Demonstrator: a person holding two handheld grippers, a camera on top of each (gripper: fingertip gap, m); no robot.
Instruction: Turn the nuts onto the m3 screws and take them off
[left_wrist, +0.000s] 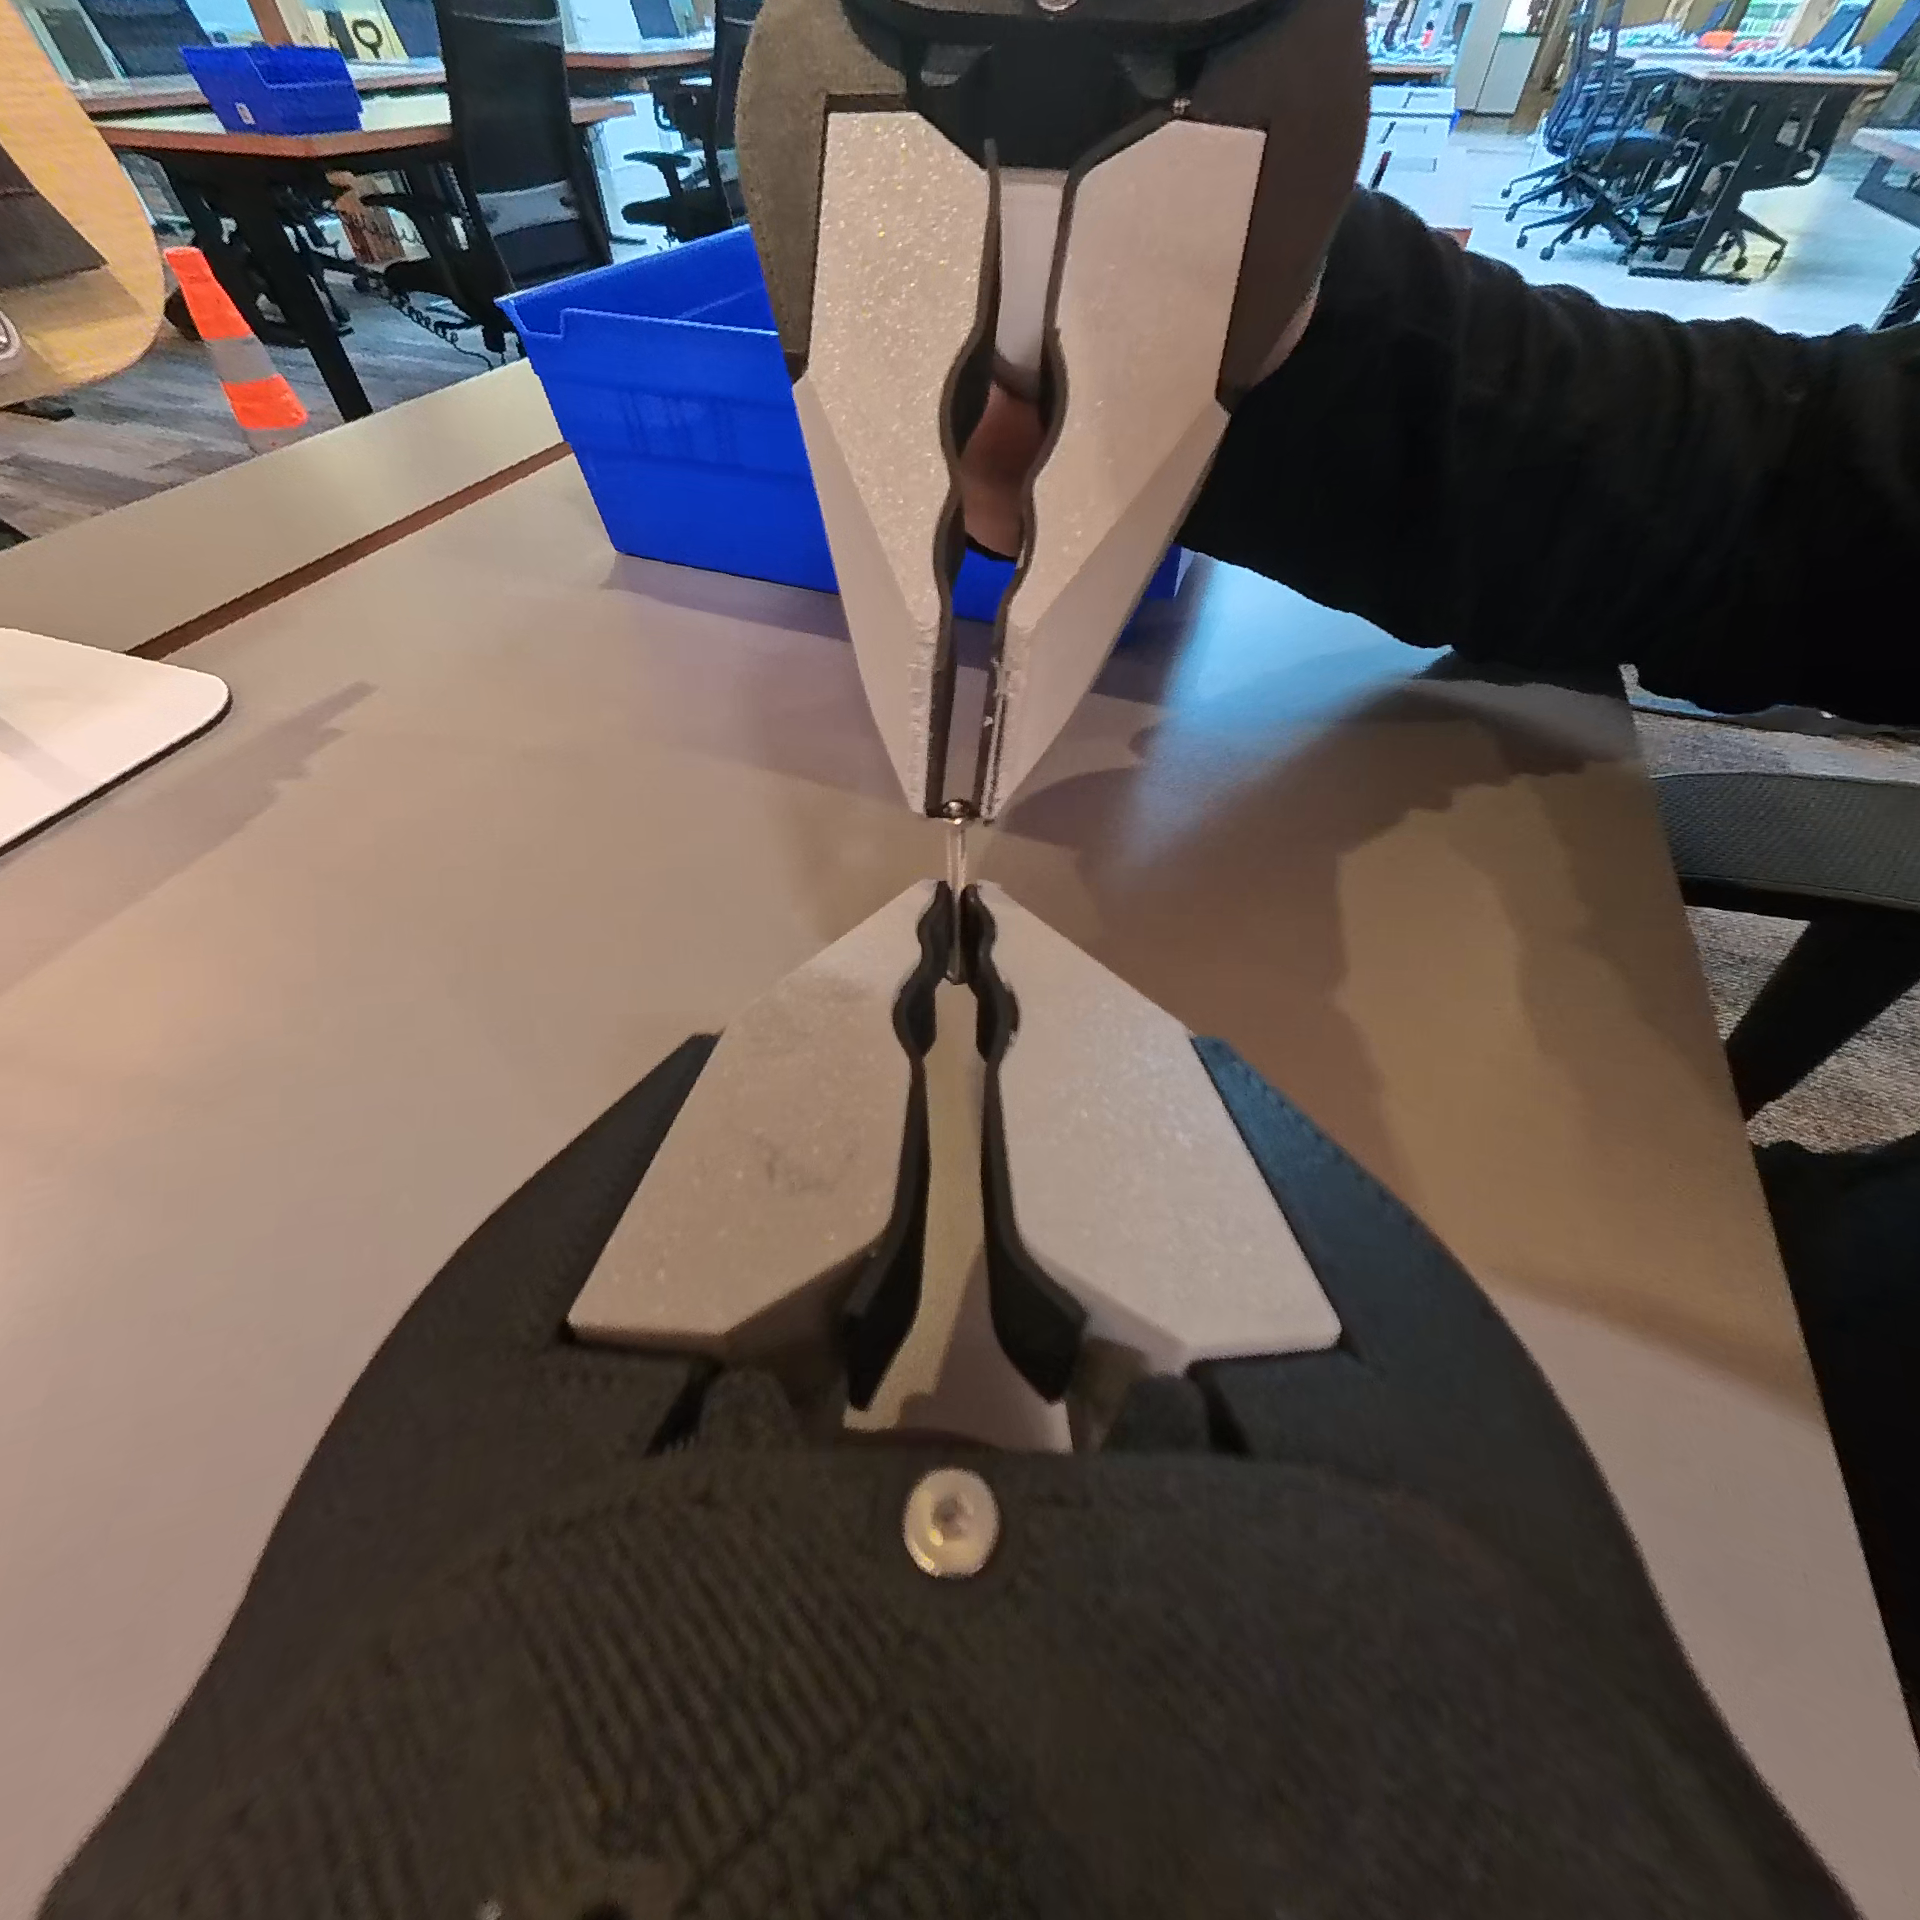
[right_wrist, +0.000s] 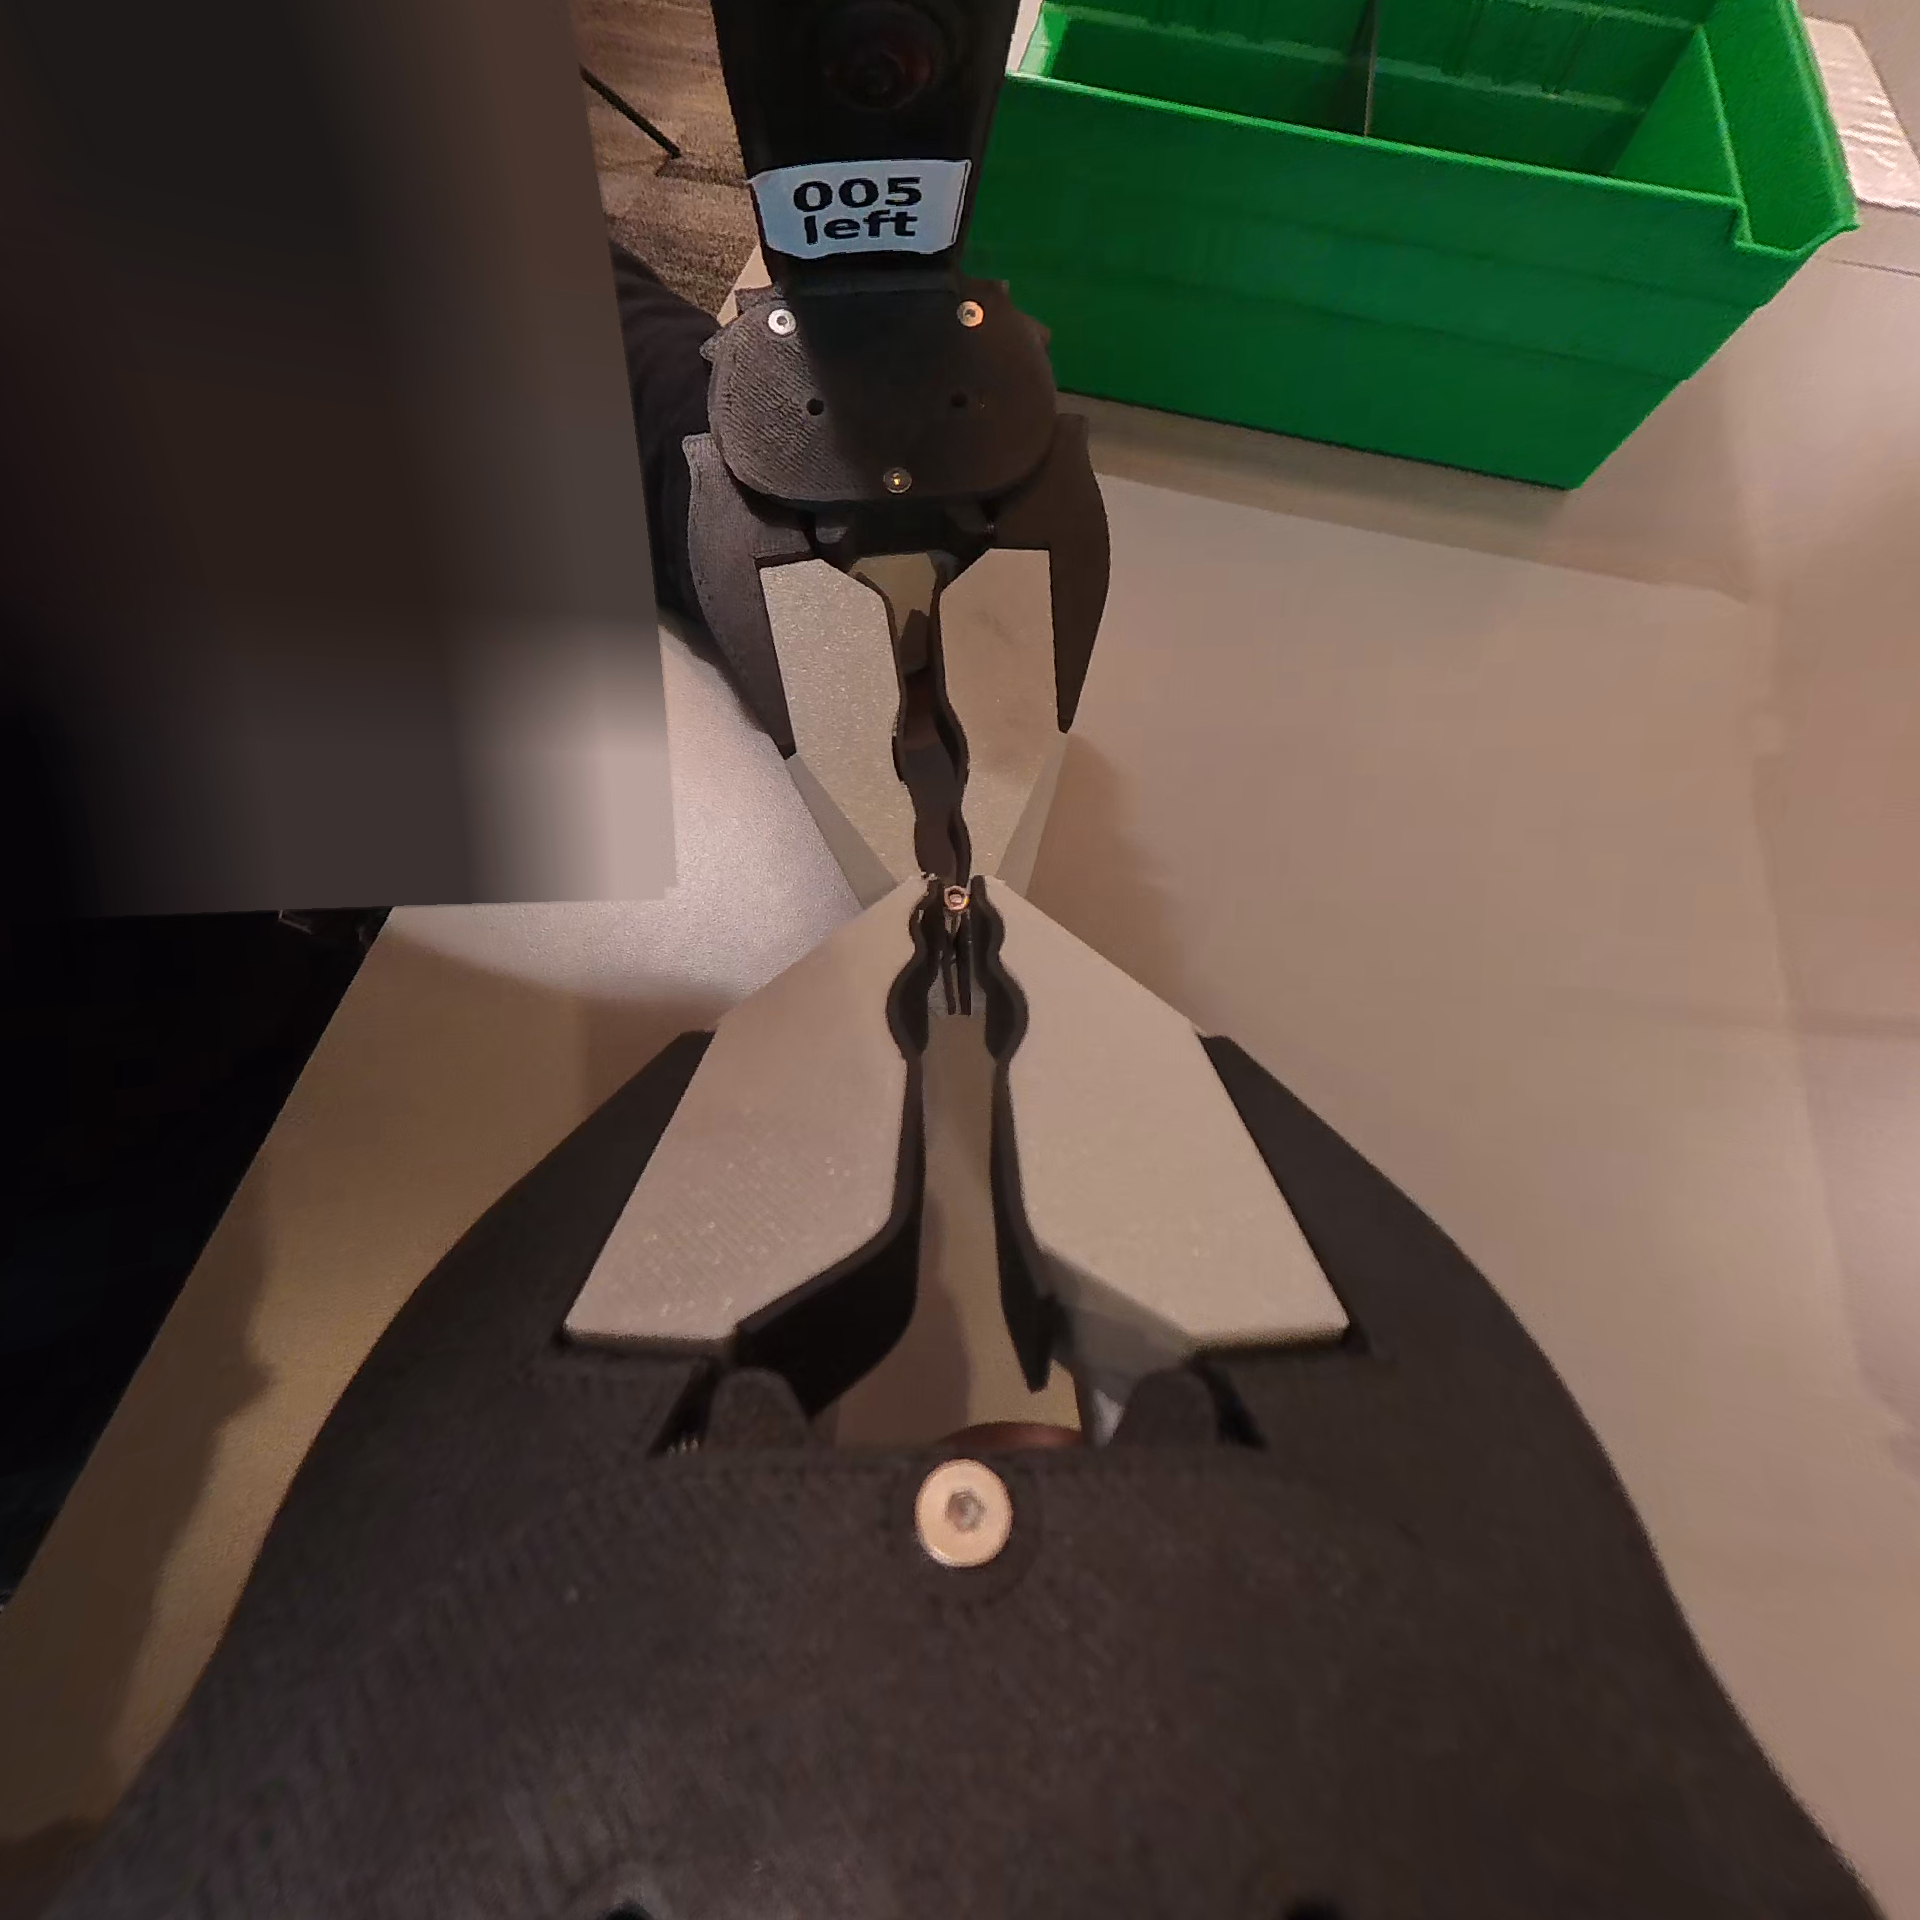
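L wrist view: left gripper (left_wrist: 954, 896) clenched on screw (left_wrist: 954, 847), shaft poking fwd from tips. Right gripper (left_wrist: 961, 810) opposite, tip to tip, pinching small dark nut (left_wrist: 957, 806) at screw's far end. Blue bin (left_wrist: 675, 436) behind on grey table (left_wrist: 416, 831).

R wrist view: right gripper (right_wrist: 948, 896) clamped on nut (right_wrist: 953, 896); left gripper (right_wrist: 943, 871) meets it head-on. Green bin (right_wrist: 1403, 260) at back, well apart.
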